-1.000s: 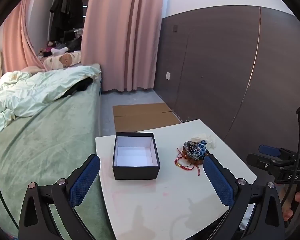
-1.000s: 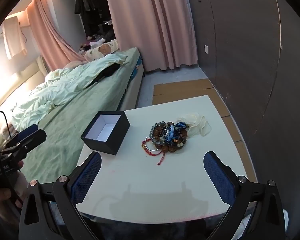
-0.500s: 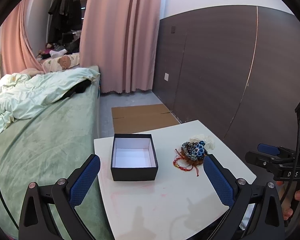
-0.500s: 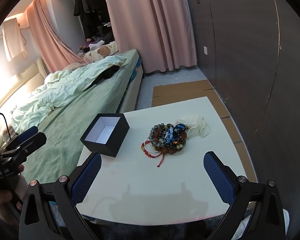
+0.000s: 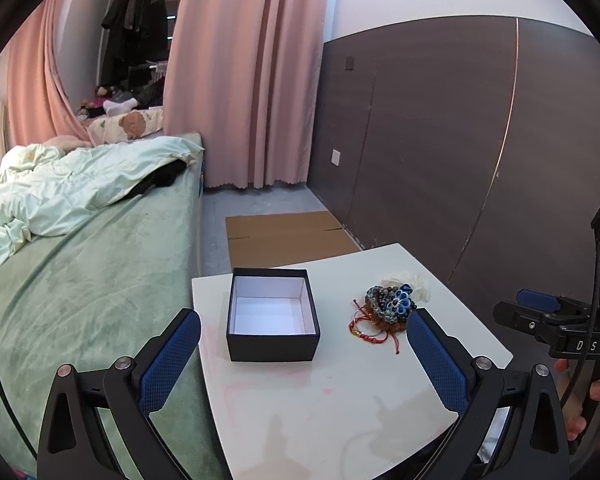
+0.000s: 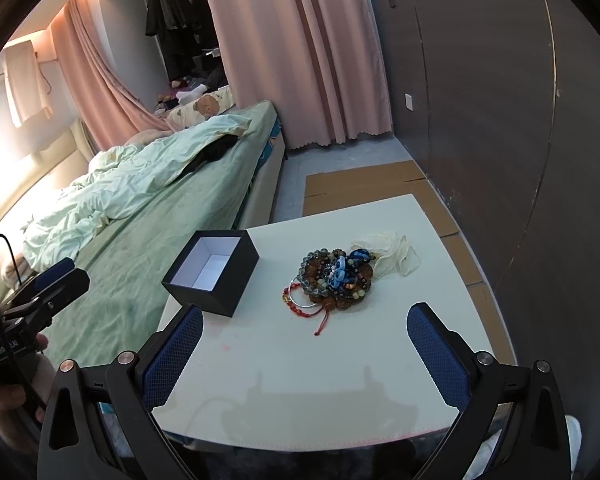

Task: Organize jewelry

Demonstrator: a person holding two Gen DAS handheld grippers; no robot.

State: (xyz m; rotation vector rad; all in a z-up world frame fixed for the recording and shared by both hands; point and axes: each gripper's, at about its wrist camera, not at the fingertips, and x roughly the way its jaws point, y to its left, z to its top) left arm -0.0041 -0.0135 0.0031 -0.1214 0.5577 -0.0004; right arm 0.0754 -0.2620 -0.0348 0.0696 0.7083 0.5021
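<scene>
Right wrist view shows the jewelry pile as one tangled heap of beaded bracelets and red cord, so single pieces are hard to pick apart, and the white cloth behind it is partly hidden. It sits mid-table, just right of the open black box, not touching. Both the left gripper and right gripper hover low over the near edge, jaws spread wide, holding nothing.
</scene>
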